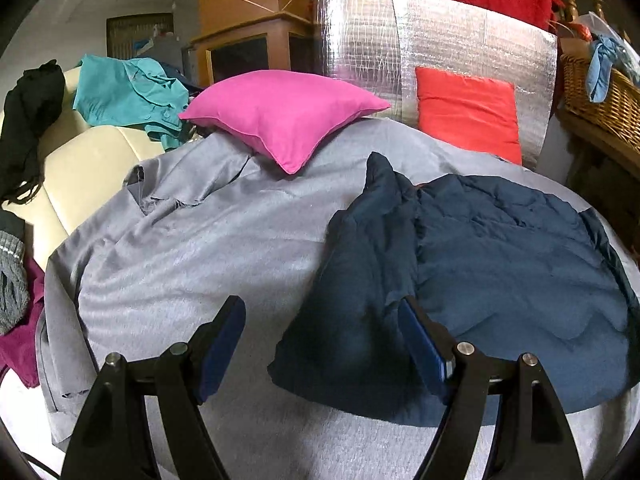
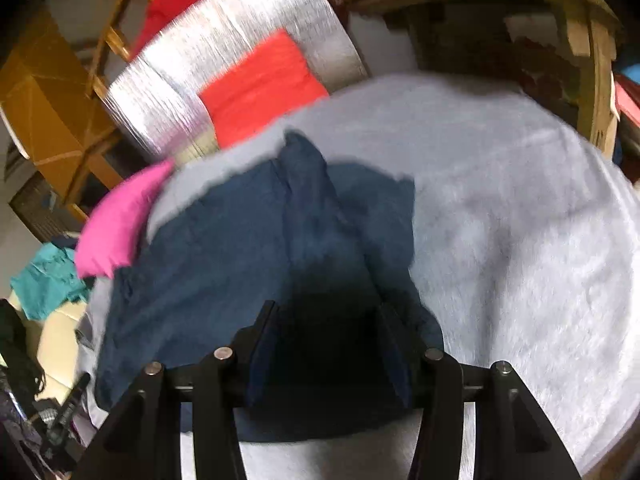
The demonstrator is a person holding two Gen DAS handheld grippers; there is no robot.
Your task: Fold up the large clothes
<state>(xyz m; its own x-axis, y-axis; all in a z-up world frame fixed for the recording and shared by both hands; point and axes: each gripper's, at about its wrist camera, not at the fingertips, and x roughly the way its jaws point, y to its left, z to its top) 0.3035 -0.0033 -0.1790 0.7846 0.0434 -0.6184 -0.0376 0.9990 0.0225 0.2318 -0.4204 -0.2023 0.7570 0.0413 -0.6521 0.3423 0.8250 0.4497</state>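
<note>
Navy garment [image 1: 500,264]: lying part-folded on grey bedcover [image 1: 208,264], below pink pillow [image 1: 280,116].
Left tongs [image 1: 322,344]: hovering agape, holding nothing.
Right tongs [image 2: 326,344]: jaws apart above garment; grip unclear.
Tip: pinching hem corners evenly.

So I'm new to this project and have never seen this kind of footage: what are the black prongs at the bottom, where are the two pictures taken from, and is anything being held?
The black prongs are two-finger grippers that a person holds, one in each hand. Each carries a wide-angle camera looking along its fingers, so one picture is from the left gripper, the other from the right gripper. Both look down on a grey sheet where a navy padded jacket lies partly folded. A pink cushion and a red cushion sit at the back. The left gripper stands open, holding nothing. The right one is over the jacket; that picture is blurred and dark, so a grip can't be confirmed.
</note>
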